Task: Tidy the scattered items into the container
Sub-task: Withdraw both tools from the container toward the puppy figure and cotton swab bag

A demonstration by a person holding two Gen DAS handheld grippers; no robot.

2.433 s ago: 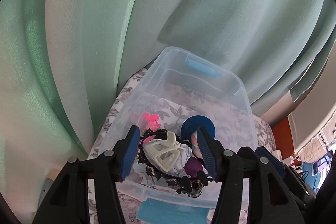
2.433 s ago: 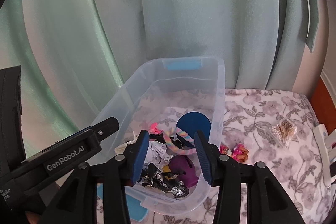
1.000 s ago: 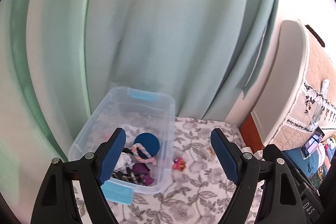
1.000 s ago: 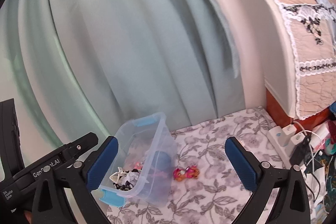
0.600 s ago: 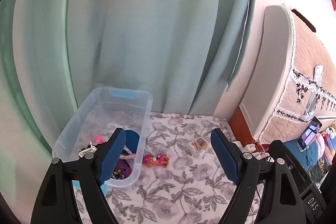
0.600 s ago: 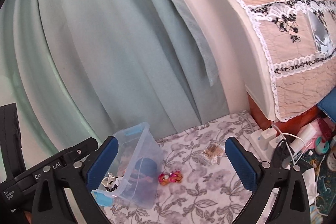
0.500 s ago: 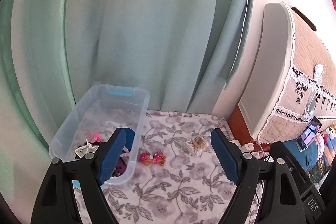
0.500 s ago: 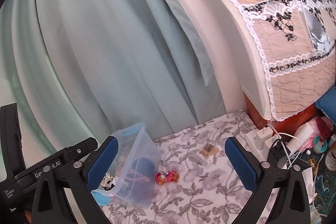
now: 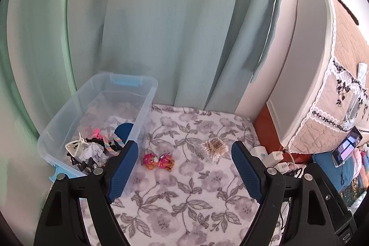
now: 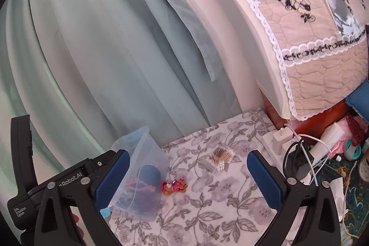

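Open floral cloth (image 9: 184, 200) surrounds the toy (image 9: 158, 160); container (image 9: 147, 103) flanks left, chargers (image 9: 272, 157) right.

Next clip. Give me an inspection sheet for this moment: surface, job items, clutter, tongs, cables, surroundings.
Surface: floral cloth, grey on white, mostly bare.
Job's things: clear bin at left, holding a blue disc, a pastel braided band and dark tangled bits. Pink toy pair and cotton swab pack lie on the cloth outside the bin.
Clutter: pale plastic piece among the bin's contents.
Tongs: left tongs open, empty; right tongs open, empty.
Cables: power strip with plugs and white and black leads at right.
Surroundings: green curtain behind; quilted lace-trimmed cover at right.
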